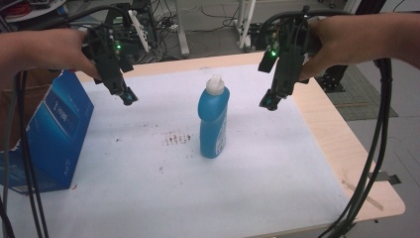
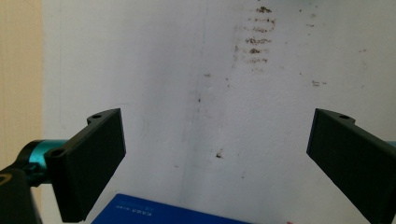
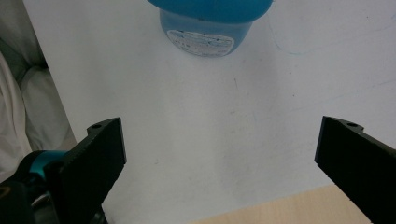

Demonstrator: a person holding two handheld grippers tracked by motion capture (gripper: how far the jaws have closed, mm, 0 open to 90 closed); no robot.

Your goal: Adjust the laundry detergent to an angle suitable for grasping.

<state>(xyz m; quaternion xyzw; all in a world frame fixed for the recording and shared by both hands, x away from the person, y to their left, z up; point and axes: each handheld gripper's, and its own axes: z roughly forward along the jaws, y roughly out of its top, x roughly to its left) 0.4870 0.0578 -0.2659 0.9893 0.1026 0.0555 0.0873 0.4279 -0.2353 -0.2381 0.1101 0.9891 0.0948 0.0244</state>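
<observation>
A blue bottle with a white cap stands upright in the middle of the white table cover; its lower body appears at the top of the right gripper view. A blue carton stands at the left edge, and its top edge shows low in the left gripper view. My left gripper hovers above the table to the left of the bottle, open and empty. My right gripper hangs to the right of the bottle, open with nothing between its jaws.
Brown smudges mark the cover just left of the bottle. The wooden table edge runs along the right side. Black cables trail from the grippers on both sides. Equipment and wires crowd the space behind the table.
</observation>
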